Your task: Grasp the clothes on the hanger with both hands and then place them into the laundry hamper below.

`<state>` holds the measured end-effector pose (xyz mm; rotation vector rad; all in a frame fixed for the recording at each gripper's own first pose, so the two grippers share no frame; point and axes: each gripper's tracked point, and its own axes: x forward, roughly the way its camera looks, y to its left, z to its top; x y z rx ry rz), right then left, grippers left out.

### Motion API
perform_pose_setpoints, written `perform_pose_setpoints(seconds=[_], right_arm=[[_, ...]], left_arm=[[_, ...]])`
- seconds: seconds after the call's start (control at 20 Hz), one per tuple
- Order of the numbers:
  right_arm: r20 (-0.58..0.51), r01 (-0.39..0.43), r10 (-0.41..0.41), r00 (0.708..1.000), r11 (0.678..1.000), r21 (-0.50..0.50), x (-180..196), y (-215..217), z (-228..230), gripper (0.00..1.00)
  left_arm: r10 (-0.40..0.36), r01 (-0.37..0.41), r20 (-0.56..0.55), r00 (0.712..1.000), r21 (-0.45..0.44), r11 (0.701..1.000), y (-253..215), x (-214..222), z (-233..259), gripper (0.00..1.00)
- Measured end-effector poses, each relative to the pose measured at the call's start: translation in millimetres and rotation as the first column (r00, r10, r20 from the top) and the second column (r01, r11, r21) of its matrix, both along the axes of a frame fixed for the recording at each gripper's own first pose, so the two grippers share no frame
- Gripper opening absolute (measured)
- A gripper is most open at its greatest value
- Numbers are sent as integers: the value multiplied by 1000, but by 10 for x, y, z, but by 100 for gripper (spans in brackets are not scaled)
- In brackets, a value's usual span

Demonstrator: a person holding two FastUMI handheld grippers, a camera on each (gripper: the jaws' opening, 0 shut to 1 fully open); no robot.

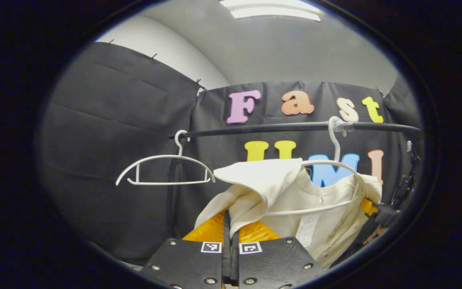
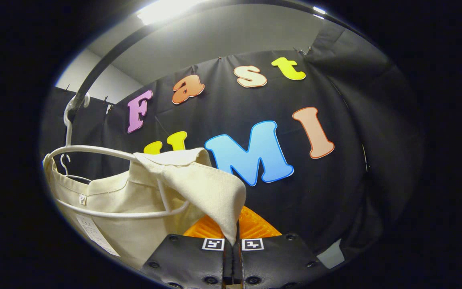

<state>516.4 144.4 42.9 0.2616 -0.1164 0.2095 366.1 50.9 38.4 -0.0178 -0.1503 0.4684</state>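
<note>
Black cloth wall [image 1: 106,132], rail [image 1: 279,127] (white hanger [image 1: 163,170] bare), grippers pinching garment [image 1: 295,188].

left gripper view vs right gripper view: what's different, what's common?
Left gripper view: a second, bare hanger on the rail, and the other gripper at the garment's far shoulder.

Right gripper view: the garment's inner label close up.

Both: the cream garment on its white hanger, each view's own gripper shut on a shoulder fold.
</note>
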Motion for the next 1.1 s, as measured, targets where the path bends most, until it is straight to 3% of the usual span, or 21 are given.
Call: perform_pose_setpoints(seconds=[0.05,0.4,0.55,0.75,0.9,1.0,1.1], right_arm=[[3,9,-9,1000,1000,3,42,-20,25,5],[44,59,-61,997,997,48,215,-222,275,1],[45,60,-61,997,998,37,237,-237,273,1],[33,45,-46,998,998,35,221,-237,261,1],[48,40,-41,998,999,27,164,-229,297,1],[45,37,-37,998,999,13,142,-221,255,2],[45,37,-38,998,999,13,131,-248,251,2]], left_arm=[[6,-6,4,1000,2,1000,22,0,31,1],[10,-9,55,998,-21,1000,134,4,249,0],[-50,55,64,997,-80,995,81,-82,280,1],[-179,196,95,979,-225,954,68,-214,270,1],[-183,188,43,982,-202,961,46,-273,186,2],[-237,235,13,971,-200,951,-196,-279,172,0],[-199,192,-27,980,-171,966,-136,-292,174,1]])
